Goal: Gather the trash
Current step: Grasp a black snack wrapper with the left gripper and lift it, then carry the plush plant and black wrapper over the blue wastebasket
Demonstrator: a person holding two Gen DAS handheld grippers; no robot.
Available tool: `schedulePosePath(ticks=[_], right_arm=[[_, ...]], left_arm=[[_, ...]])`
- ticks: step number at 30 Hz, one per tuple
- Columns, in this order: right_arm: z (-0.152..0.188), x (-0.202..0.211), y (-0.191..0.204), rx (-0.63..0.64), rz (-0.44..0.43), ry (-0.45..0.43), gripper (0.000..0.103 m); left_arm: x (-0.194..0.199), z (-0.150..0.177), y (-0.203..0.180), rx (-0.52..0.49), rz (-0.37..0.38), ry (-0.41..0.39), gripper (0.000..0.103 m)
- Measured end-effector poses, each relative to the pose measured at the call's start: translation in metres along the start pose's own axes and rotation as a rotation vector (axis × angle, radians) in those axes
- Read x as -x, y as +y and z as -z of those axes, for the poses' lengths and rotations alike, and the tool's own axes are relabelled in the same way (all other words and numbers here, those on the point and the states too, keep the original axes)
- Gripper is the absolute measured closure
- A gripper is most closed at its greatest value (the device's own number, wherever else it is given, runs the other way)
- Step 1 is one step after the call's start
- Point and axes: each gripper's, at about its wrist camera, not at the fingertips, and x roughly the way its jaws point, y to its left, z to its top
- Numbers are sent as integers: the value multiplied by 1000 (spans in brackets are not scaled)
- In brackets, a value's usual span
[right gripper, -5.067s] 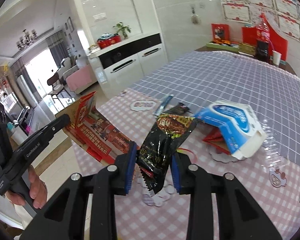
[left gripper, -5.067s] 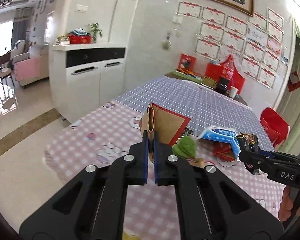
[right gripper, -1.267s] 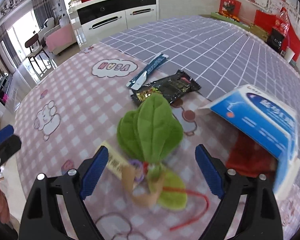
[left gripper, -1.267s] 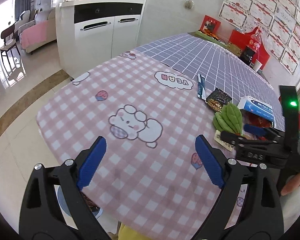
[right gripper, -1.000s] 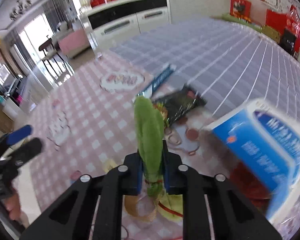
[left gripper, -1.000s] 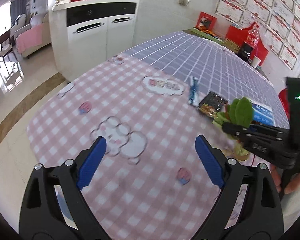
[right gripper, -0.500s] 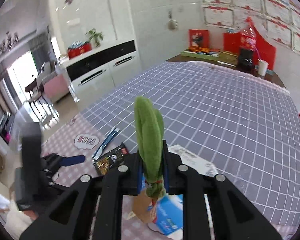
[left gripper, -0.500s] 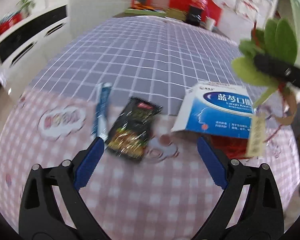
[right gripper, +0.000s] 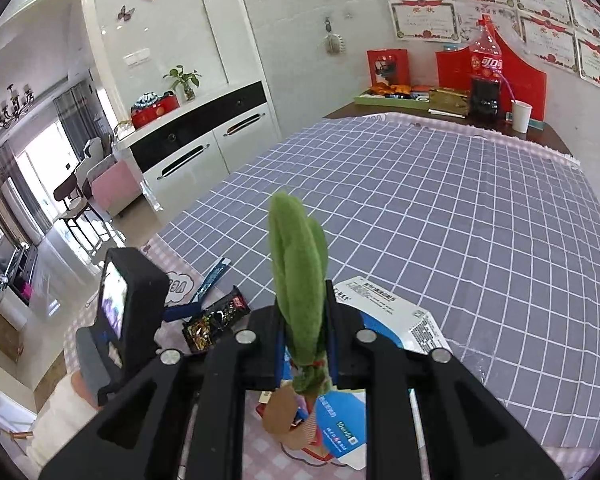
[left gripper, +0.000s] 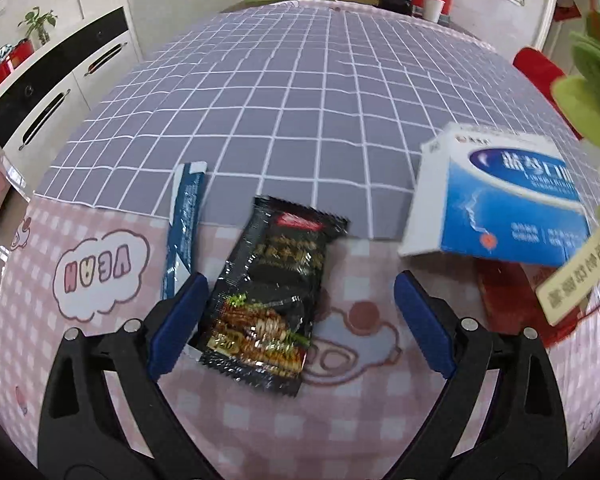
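My left gripper [left gripper: 298, 320] hangs wide over the table, its jaws having just narrowed a little, and nothing is pressed between them; the black snack wrapper [left gripper: 274, 304] lies flat on the pink checked cloth [left gripper: 260, 432] between the blue pads, nearer the left one. Just beside it on the left lies one slim blue sachet [left gripper: 184, 224], partly behind my left finger. To the right sits one blue-and-white medicine box [left gripper: 500, 204], tilted, over something red [left gripper: 512, 300] I cannot make out. My right gripper [right gripper: 304, 344] is clamped narrow on one green felt leaf sprig [right gripper: 298, 276], held up above the box, with a tan tag [right gripper: 280, 412] dangling under it. The grey gridded cloth [right gripper: 440, 216] beyond is bare up to the far end, where one cola bottle [right gripper: 486, 80] and one paper cup [right gripper: 521, 116] stand.
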Motion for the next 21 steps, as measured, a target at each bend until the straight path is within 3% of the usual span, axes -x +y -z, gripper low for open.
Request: schedulePosePath(ticks=[2,5,7,13,21], right_arm=[[0,-1,-1,-1,6,0,87],[2,-1,0,-10,2,10,87],[5,0,4,-7,2,14,87],[9,8,17,1,-14,12,87],[18,26,49,62,-29,6,87]], left_arm=[[6,1,-7,-25,22,-24,59],[10,0,-8,-12,31,-27,71],[18,1,-10,-16,23,-58,95],[33,15,-2,9,-13,-61,96],[72,51,24,111,-2,-103,96]])
